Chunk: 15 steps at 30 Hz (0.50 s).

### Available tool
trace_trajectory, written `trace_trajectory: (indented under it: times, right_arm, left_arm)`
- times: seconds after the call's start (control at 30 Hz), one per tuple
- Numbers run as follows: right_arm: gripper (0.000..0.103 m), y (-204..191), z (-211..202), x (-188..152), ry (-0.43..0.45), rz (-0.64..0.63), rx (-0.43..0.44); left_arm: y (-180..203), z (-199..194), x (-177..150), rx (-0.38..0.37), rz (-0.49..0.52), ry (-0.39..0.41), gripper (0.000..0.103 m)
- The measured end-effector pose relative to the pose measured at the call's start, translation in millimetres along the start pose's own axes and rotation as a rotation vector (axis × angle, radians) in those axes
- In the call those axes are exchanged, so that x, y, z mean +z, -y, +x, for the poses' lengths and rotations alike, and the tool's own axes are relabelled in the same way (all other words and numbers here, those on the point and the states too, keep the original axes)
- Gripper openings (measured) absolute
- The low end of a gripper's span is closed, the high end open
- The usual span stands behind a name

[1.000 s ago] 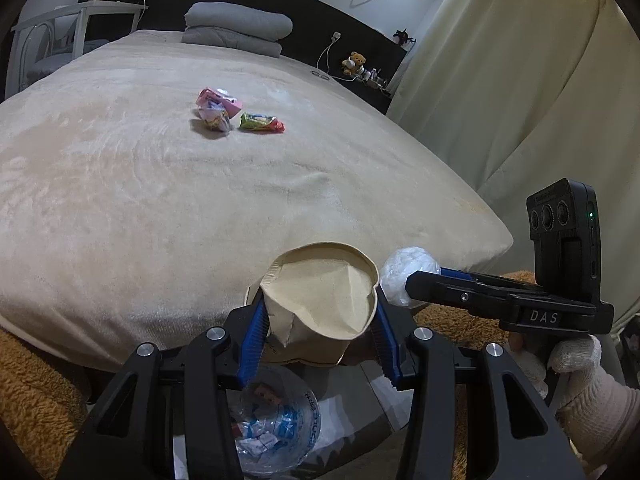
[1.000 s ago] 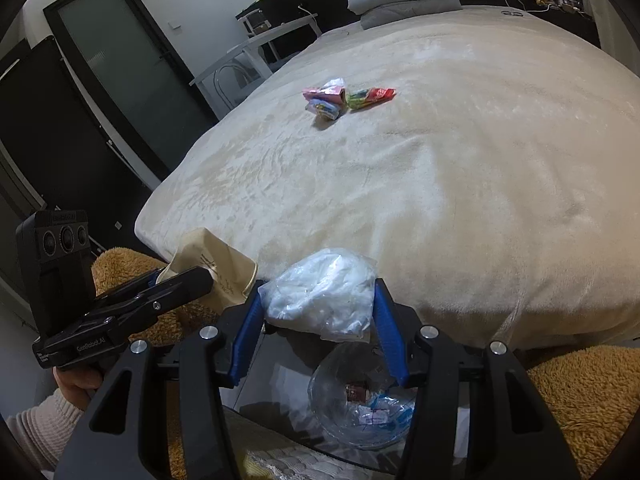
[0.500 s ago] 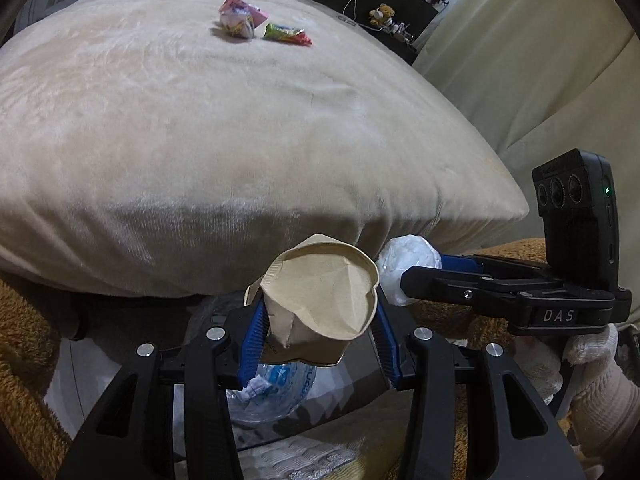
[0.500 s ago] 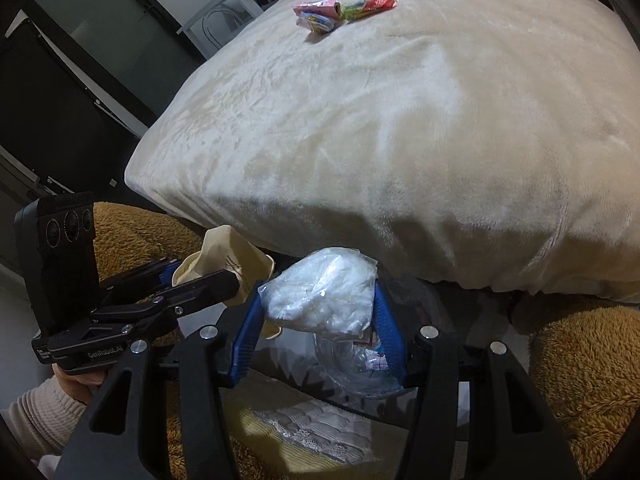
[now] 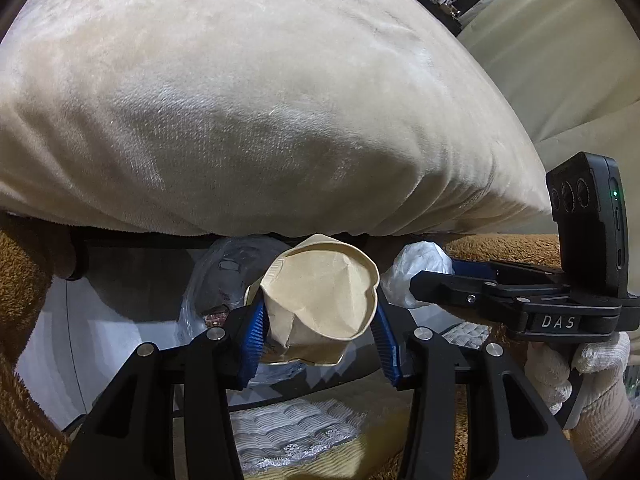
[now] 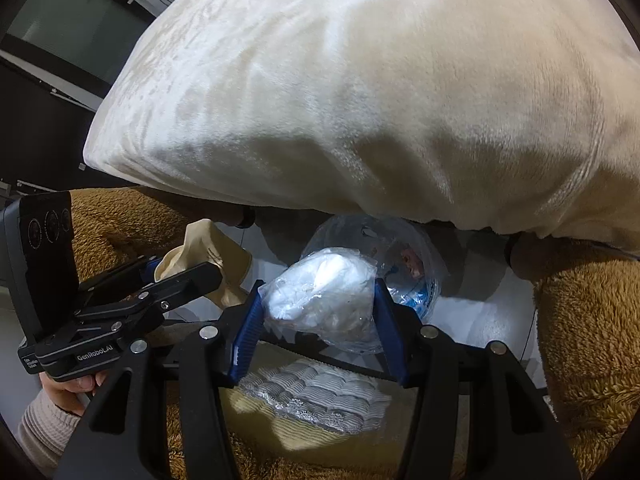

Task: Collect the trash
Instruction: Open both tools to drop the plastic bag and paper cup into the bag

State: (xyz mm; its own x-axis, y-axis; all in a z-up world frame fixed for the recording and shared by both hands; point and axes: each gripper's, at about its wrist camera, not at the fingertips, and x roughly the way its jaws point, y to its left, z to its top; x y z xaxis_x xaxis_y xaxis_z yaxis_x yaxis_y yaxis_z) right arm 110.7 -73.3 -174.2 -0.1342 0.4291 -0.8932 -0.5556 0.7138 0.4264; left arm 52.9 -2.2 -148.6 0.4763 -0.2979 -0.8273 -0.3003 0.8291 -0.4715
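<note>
Below the bed [image 5: 280, 100] edge, at lower centre, the left gripper [image 5: 320, 332] clenched a crushed paper cup [image 5: 320, 300] across its soft walls; the right gripper [image 6: 320, 320] pinched a light, crinkly bag [image 6: 320, 300] above the lined bin [image 6: 400, 248].

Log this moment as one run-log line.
left gripper: shut on crushed paper cup | right gripper: shut on white plastic wad | both above clear trash bag
</note>
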Motion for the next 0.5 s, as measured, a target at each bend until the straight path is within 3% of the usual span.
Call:
trace_trajectory:
  times: [0.17, 0.5]
  right_arm:
    - [0.053, 6.2, 15.8, 4.7, -0.068, 0.055, -0.015]
    - [0.053, 10.4, 31.6, 7.9, -0.120, 0.103, -0.021]
  left_arm:
    - [-5.8, 10.4, -0.1, -0.001, -0.045, -0.041, 0.046]
    - [-16.9, 23.3, -1.6, -0.007, -0.118, -0.108, 0.046]
